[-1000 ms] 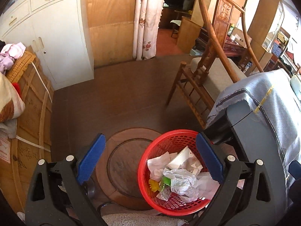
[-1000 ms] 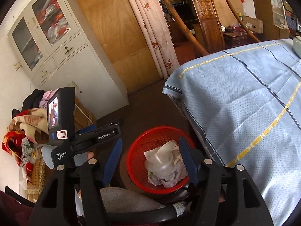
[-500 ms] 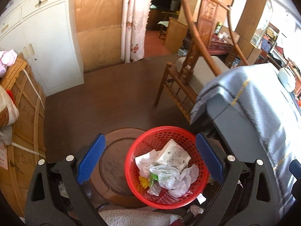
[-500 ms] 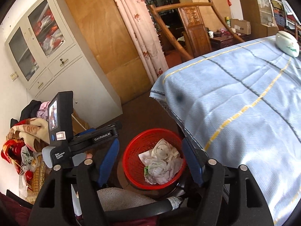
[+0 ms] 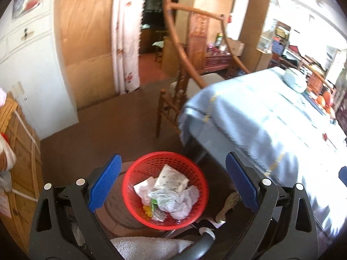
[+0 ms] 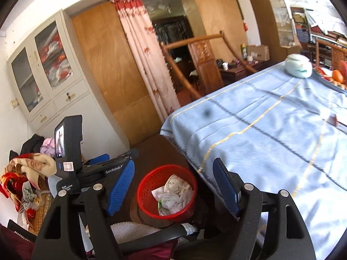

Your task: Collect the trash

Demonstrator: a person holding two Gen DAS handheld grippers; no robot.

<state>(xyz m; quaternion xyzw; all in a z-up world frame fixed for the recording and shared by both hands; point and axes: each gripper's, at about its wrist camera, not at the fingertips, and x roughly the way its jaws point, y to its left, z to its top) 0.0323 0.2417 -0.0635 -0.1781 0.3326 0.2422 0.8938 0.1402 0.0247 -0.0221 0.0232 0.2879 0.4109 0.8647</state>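
A red mesh basket sits low on a round wooden stand beside the table. It holds crumpled white paper and plastic trash. My left gripper hangs above and behind the basket, open, with nothing between its blue pads. My right gripper is also above the basket, its jaws opening and empty. The left gripper's body shows at the left in the right wrist view. A small red scrap lies on the tablecloth.
A table under a blue cloth fills the right side, with a white lidded jar and orange fruit at its far end. A wooden chair stands behind it. A white cabinet lines the left wall.
Both grippers have risen and drawn back from the basket, which now looks smaller and lower. More of the table top has come into view. The right jaws stand wider.
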